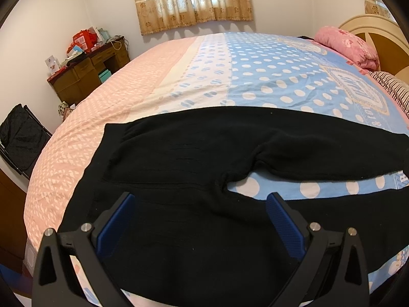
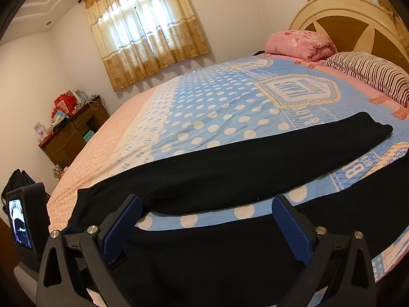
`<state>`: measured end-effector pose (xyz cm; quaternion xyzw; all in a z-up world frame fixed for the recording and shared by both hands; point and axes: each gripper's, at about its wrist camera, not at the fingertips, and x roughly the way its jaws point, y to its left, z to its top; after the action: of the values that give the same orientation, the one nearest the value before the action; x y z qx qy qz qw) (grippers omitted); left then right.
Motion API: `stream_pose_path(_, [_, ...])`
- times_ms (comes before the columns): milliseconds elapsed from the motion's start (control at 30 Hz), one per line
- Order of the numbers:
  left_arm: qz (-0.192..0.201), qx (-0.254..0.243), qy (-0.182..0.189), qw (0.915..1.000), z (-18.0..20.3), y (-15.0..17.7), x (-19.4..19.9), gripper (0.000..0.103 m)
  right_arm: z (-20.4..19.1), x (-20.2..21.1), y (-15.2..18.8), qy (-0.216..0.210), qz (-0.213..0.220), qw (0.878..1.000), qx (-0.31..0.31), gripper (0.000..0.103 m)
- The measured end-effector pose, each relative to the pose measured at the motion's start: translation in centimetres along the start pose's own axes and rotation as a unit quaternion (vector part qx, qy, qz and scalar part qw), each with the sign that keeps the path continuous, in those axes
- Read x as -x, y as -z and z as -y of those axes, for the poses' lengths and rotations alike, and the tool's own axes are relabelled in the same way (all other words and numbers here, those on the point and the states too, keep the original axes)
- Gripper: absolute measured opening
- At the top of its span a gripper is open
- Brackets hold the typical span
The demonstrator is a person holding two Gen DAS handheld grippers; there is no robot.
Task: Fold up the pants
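So far nothing looks folded. At the far left of the bed (image 1: 84, 117), over the pink part of the cover, lies the waistband (image 1: 115, 138) of the black pants (image 1: 194, 151), spread flat and running off toward the right. The left gripper (image 1: 200, 200) hangs just above the seat of the pants near the waist, its blue pads (image 1: 116, 220) spread wide with nothing between them; whether they touch the cloth I cannot tell.

Moving right, the two legs part at the crotch (image 1: 230, 181), and a wedge of blue dotted cover shows between them. The far leg (image 2: 255, 163) lies straight across the cover and ends in a cuff (image 2: 378, 128) short of the striped pillow (image 2: 370, 74). The near leg (image 2: 204, 255) runs along the bed's near edge, and its end is out of view at the right. The right gripper (image 2: 207, 211) sits over this near leg, a little way past the crotch, jaws likewise wide apart and holding nothing.

By my reading the work is at its start: the pants are laid out and smoothed, which is the preparation done. Still left would be bringing one leg over onto the other, then folding the length down. With both grippers open over the near edge, a first grasp there seems likely.
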<state>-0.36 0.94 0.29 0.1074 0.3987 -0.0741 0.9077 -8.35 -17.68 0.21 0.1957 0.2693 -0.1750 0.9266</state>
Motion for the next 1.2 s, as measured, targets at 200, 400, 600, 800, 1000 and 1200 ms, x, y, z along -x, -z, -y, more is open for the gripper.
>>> stream_pose_path(200, [0.0,0.002,0.001,1.0,0.0,0.0,0.1,0.103,0.1,0.1,0.0,-0.001,-0.003,1.0,-0.002,0.102])
stream_pose_path(400, [0.0,0.002,0.002,1.0,0.0,0.0,0.0,0.103,0.1,0.1,0.0,-0.002,-0.002,1.0,-0.001,0.102])
stream_pose_path(600, [0.0,0.002,0.004,1.0,0.2,0.0,0.1,0.103,0.1,0.0,0.0,-0.003,-0.004,1.0,-0.002,0.102])
stream_pose_path(800, [-0.001,0.002,0.005,1.0,0.3,0.0,0.0,0.103,0.2,-0.1,0.1,-0.004,-0.007,1.0,-0.001,0.102])
stream_pose_path(1000, [-0.005,0.004,0.007,1.0,0.1,0.0,-0.1,0.103,0.1,-0.3,0.2,-0.005,-0.009,1.0,-0.001,0.102])
stream_pose_path(1200, [-0.006,0.003,0.007,1.0,0.0,0.0,-0.3,0.103,0.1,-1.0,0.2,-0.005,-0.015,1.0,0.003,0.102])
